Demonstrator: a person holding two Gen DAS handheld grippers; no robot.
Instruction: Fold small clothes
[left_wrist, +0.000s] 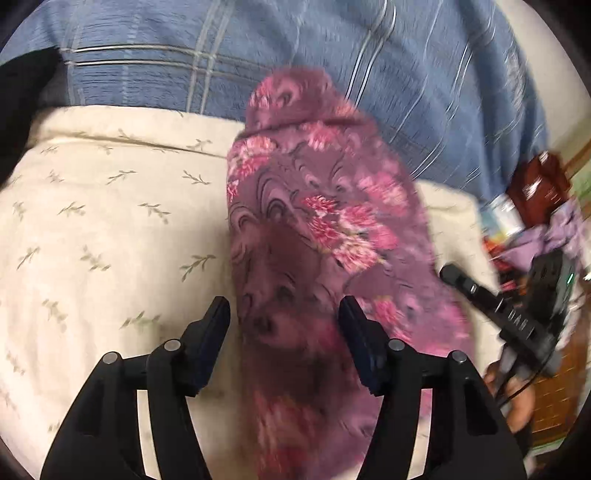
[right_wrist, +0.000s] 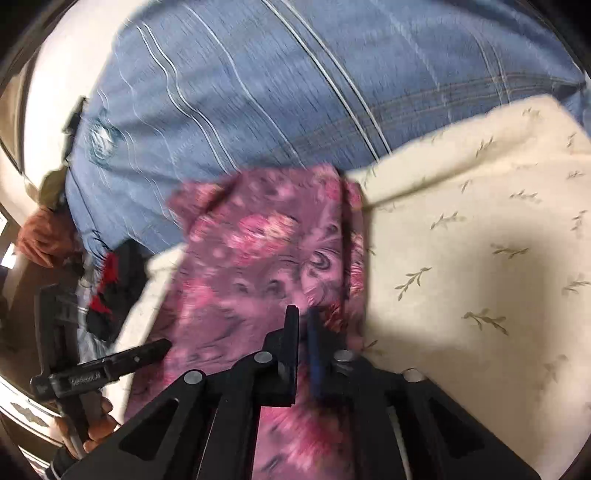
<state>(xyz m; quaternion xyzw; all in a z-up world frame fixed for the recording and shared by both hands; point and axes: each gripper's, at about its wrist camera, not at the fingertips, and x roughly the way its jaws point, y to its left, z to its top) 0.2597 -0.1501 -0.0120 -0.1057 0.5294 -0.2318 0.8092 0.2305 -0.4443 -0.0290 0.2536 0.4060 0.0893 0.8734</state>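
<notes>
- left gripper (left_wrist: 284, 314) — jaws wide apart, purple floral garment (left_wrist: 317, 236) between them, not clamped
- right gripper (right_wrist: 303, 325) — jaws nearly closed, pinching the garment's edge
- garment lies on cream leaf-print sheet (left_wrist: 110, 206), beside person's blue shirt (left_wrist: 295, 48)

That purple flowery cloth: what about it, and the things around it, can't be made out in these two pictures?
- What garment the purple flowery cloth is: both views, motion blur, lower end cut off by the frame edge.
- Whether the right hand-held gripper pinches cloth: right wrist view, blur around its nearly closed fingers.
- Clutter at the right edge: left wrist view, blurred and small.
- Red and black item: right wrist view, blurred.
</notes>
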